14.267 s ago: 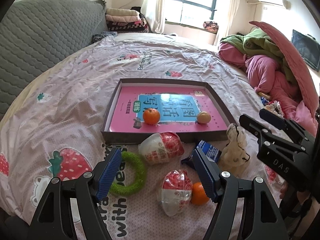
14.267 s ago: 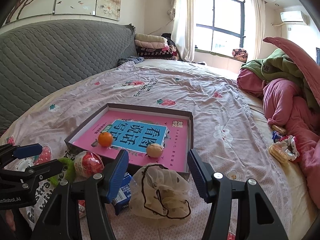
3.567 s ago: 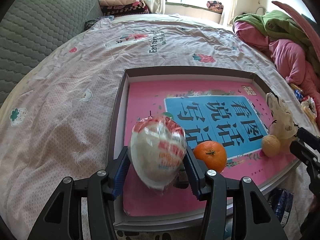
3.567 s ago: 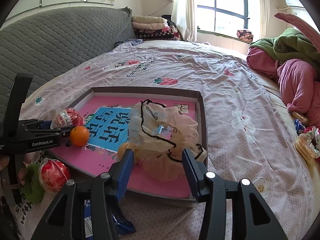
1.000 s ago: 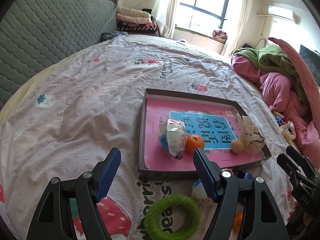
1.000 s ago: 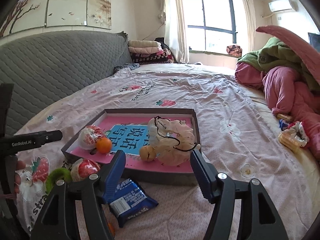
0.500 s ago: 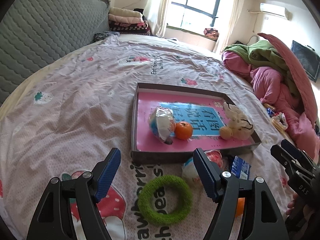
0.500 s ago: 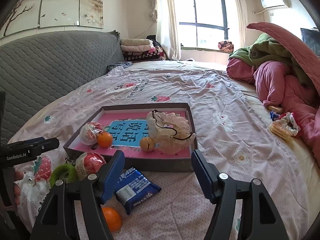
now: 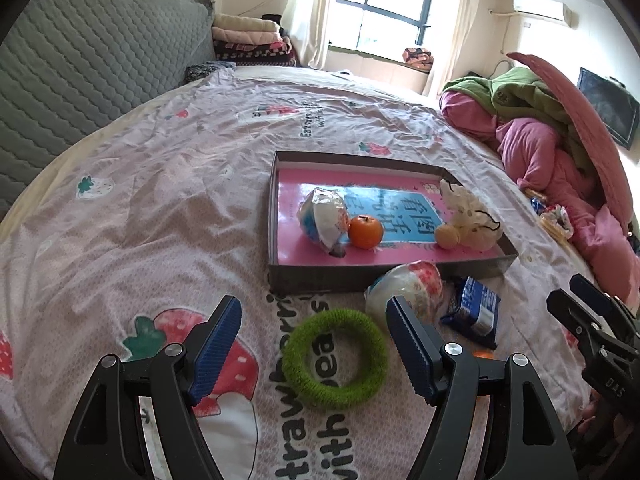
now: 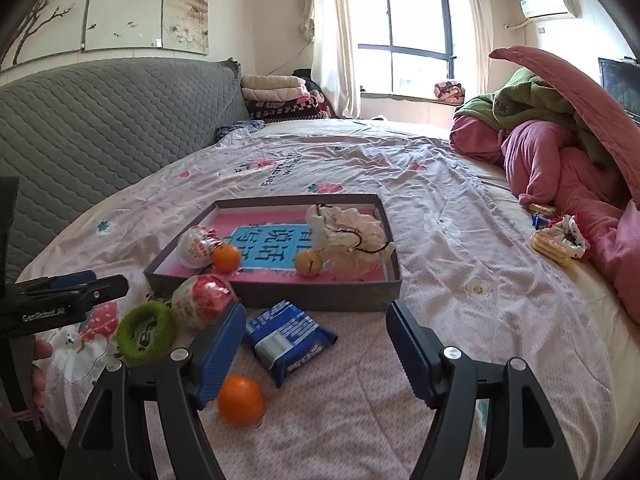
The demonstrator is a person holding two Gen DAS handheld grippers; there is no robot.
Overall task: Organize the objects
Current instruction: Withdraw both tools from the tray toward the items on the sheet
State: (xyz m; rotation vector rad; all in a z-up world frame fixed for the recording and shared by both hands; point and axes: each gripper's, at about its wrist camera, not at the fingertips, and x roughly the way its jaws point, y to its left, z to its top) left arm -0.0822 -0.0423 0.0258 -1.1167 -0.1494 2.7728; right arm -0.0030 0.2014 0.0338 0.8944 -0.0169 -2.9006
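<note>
1. Left tool (image 9: 312,338): jaws wide apart and holding nothing, above the bed sheet (image 9: 160,200); the green fuzzy ring (image 9: 335,358) lies on the sheet between its blue pads, touching neither.
2. Right tool (image 10: 316,338): jaws opening, nothing gripped; the blue snack packet (image 10: 288,340) lies on the sheet between them.
3. Shallow grey box (image 10: 320,292) with a pink book as its floor holds a wrapped round snack (image 10: 196,246), an orange (image 10: 226,258), a small tan fruit (image 10: 308,264) and a cream drawstring pouch (image 10: 348,246).
4. Outside the box, just beside its near wall: a second wrapped round snack (image 10: 202,294).
5. A second orange (image 10: 241,400) rests on the sheet beside the right tool's left finger.
</note>
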